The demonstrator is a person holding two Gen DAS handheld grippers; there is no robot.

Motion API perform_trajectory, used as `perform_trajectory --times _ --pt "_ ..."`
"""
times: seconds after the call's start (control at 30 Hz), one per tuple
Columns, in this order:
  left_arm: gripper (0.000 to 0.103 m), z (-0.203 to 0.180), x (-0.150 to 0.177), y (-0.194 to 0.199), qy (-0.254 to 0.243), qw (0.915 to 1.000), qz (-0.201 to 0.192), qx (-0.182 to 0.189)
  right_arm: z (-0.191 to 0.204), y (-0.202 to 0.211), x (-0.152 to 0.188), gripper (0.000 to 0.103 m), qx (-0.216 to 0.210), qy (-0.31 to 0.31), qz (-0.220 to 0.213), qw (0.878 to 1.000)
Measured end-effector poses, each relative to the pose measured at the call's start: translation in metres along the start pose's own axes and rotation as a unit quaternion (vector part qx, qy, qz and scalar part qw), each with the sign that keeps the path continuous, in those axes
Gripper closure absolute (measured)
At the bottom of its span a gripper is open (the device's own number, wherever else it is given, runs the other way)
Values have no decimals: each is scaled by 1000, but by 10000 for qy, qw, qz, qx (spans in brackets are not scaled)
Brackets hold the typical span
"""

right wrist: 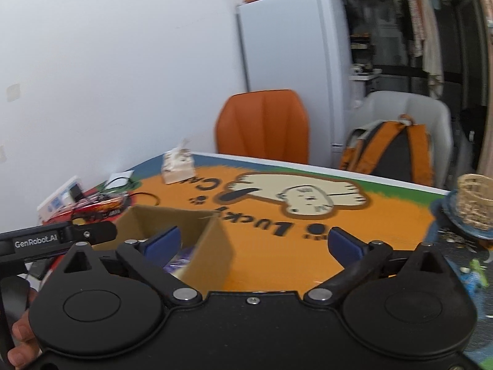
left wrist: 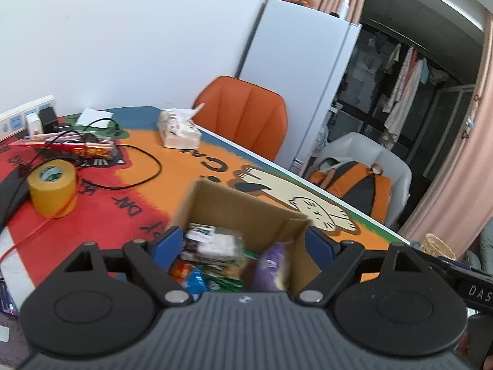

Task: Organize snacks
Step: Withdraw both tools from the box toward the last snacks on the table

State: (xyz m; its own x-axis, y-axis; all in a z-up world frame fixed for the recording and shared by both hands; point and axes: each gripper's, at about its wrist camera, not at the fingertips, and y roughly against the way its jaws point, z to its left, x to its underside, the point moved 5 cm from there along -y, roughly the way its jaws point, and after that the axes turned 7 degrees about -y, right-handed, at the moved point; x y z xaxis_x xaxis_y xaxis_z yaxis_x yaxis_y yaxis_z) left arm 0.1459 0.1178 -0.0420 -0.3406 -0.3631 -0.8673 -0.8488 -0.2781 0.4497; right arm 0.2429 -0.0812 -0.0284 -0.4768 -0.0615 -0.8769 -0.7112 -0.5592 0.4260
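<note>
Snacks sit in open brown cardboard box (left wrist: 246,215), right betw. left gripper (left wrist: 243,243) jaws, released, empty. Right gripper (right wrist: 254,242) jaws also spread, box wall at its left jaw. Packing step prob. underway; next: fetch loose red snack packets (left wrist: 77,148) w/ firm pinch.

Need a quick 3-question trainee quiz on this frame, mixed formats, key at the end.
1. True or false: the cardboard box already holds snack packets.
2. Multiple choice: which sits left of the box in the left wrist view? A) yellow tape roll B) a kettle C) a laptop
3. Fill in: both the left gripper and the right gripper are ____ and hold nothing.

Key: 1 true, a purple packet and others lie inside. 2 A. 3 open.
</note>
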Motion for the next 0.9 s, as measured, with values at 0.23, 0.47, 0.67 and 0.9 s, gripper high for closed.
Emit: perform_trajectory --times 0.23,0.47,0.67,0.9 --pt "12 -31 4 -2 -136 9996 -55 239 -40 9 2 0 358 -201 -71 9991" --pt "11 -57 8 -7 -360 9987 45 356 -62 18 7 0 479 -267 -131 9984" --pt "11 -83 13 -10 -533 9969 91 565 -84 25 11 0 615 -368 -107 9974" --pt "11 -110 21 -18 -672 9948 203 732 -108 33 16 0 636 -474 -25 9968"
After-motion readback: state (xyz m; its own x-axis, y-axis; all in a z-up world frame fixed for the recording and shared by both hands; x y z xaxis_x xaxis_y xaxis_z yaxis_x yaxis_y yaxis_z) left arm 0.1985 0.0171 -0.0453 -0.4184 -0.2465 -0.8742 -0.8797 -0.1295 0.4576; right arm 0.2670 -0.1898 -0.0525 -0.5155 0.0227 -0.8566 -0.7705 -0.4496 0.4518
